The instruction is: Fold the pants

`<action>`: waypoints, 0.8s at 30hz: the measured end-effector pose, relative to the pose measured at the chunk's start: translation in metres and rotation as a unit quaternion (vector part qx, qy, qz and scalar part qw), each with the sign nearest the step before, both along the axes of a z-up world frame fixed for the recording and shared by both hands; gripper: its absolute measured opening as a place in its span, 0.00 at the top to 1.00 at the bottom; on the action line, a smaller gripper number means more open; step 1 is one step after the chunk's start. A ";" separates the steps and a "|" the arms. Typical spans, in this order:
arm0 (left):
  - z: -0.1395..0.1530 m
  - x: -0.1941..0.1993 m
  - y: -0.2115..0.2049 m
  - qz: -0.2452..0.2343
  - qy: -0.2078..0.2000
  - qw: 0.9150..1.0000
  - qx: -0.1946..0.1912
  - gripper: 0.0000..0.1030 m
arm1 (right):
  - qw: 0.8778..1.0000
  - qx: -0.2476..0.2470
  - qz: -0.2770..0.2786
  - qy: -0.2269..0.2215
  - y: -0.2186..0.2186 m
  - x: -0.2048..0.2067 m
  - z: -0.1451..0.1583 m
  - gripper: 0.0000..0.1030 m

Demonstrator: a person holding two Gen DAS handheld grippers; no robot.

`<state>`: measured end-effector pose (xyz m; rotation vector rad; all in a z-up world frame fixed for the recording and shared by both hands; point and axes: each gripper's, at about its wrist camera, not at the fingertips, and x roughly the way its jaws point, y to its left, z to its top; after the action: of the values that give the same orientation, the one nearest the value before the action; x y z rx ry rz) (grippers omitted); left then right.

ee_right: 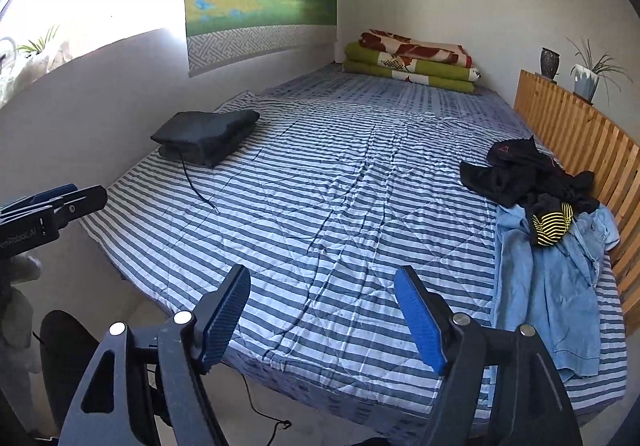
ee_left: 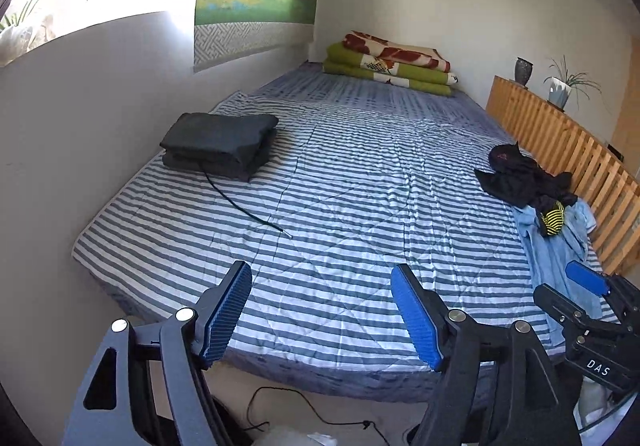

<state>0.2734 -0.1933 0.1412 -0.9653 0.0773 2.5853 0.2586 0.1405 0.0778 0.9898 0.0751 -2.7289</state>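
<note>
Both claws spread, empty: left claw [ee_left: 322, 314], right claw [ee_right: 322, 316]. Unfolded light-blue pants [ee_right: 552, 286] lay right of right claw, long axis fwd; right nearer.

Striped bed [ee_left: 340, 206]: folded pants [ee_left: 220, 144], clothes [ee_left: 532, 186]

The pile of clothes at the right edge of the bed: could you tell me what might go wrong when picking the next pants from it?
1. The black garments lie tangled on the light blue garment, so a pull may drag several together.
2. The pile sits against the wooden slats, where fabric could snag.
3. The folded dark pants trail a cord that may catch.
</note>
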 end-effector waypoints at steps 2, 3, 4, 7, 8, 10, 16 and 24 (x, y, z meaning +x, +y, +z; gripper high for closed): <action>-0.004 -0.002 -0.002 0.006 0.000 1.000 -0.007 0.25 | 1.000 -0.001 -0.001 0.003 0.000 0.001 -0.001 0.31; -0.006 0.000 -0.002 0.009 0.000 1.000 -0.012 0.24 | 1.000 -0.002 0.001 0.002 -0.001 0.000 -0.002 0.31; -0.008 -0.003 -0.004 0.012 -0.001 1.000 -0.013 0.23 | 1.000 -0.003 0.003 -0.001 0.000 0.000 -0.003 0.31; -0.015 -0.001 -0.005 0.019 -0.008 1.000 -0.017 0.21 | 1.000 -0.002 0.009 -0.002 0.002 0.000 -0.006 0.31; -0.016 0.000 -0.005 0.021 -0.010 1.000 -0.019 0.21 | 1.000 -0.001 0.008 -0.002 0.003 0.000 -0.006 0.31; -0.019 0.001 -0.003 0.022 -0.013 0.999 -0.024 0.20 | 1.000 -0.003 0.006 -0.003 0.006 0.000 -0.006 0.31; -0.011 0.002 0.004 0.017 -0.009 1.000 -0.022 0.18 | 1.000 0.002 0.001 -0.004 0.015 0.004 -0.001 0.31; -0.015 0.004 0.011 0.015 -0.008 1.000 -0.014 0.17 | 1.000 0.022 0.009 0.005 0.010 0.004 0.002 0.31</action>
<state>0.2772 -0.1822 0.1260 -1.0048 0.0946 2.6106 0.2630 0.1507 0.0799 0.9812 0.1459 -2.7276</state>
